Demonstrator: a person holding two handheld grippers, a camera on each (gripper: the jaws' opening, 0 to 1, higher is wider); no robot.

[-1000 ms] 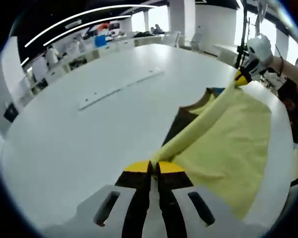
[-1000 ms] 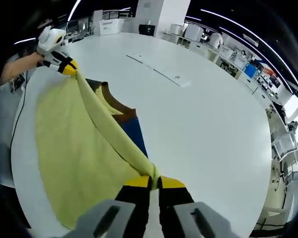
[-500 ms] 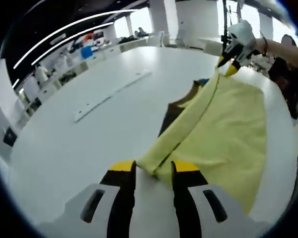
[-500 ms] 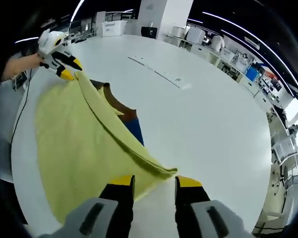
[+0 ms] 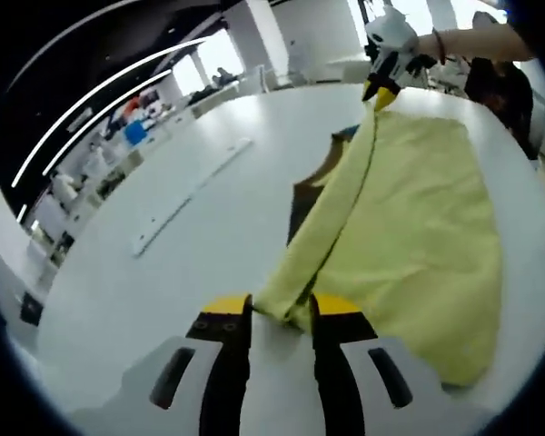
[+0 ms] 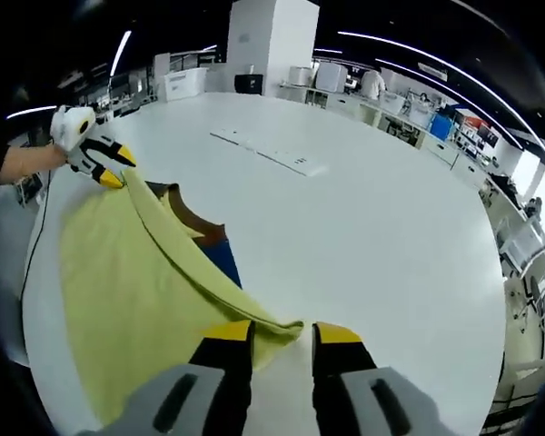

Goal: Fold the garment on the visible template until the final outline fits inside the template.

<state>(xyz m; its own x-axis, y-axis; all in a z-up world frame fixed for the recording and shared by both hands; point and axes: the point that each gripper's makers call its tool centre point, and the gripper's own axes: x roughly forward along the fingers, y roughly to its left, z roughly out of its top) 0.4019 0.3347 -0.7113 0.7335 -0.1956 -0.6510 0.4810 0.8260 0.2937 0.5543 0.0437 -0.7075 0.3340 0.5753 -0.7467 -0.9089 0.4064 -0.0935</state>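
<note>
on the wide white round table (image 5: 163, 272) lies a long white flat strip (image 5: 189, 195), well apart to the left of the garment in the left gripper view and untouched. the left gripper (image 5: 280, 313) stands with its yellow-tipped black jaws parted, a corner of the pale yellow cloth garment (image 5: 418, 236) lying loose between them — not pinched, as far as the view shows. the garment is spread flat on the table with one edge turned over in a long fold that runs from this gripper up to the other one; under that fold a dark brown and blue sheet (image 5: 311, 195) peeks out, which looks to be the template, though most of it is covered. at the far end of the fold the right gripper (image 5: 379, 91) shows its tips at the cloth's other corner, held by a person's hand (image 5: 395, 36). in the right gripper view the same gripper (image 6: 274, 331) has its jaws apart too, with the near corner of the yellow cloth (image 6: 127, 300) resting between them, and the left gripper (image 6: 109, 174) sits at the far end of the fold. judged from this, one fold has just been laid down and both corners let go. the outline seems larger than the template — so the next move likely calls for regrasping an outer edge with both grippers and bringing it inward, keeping the template in sight to check the fit.
</note>
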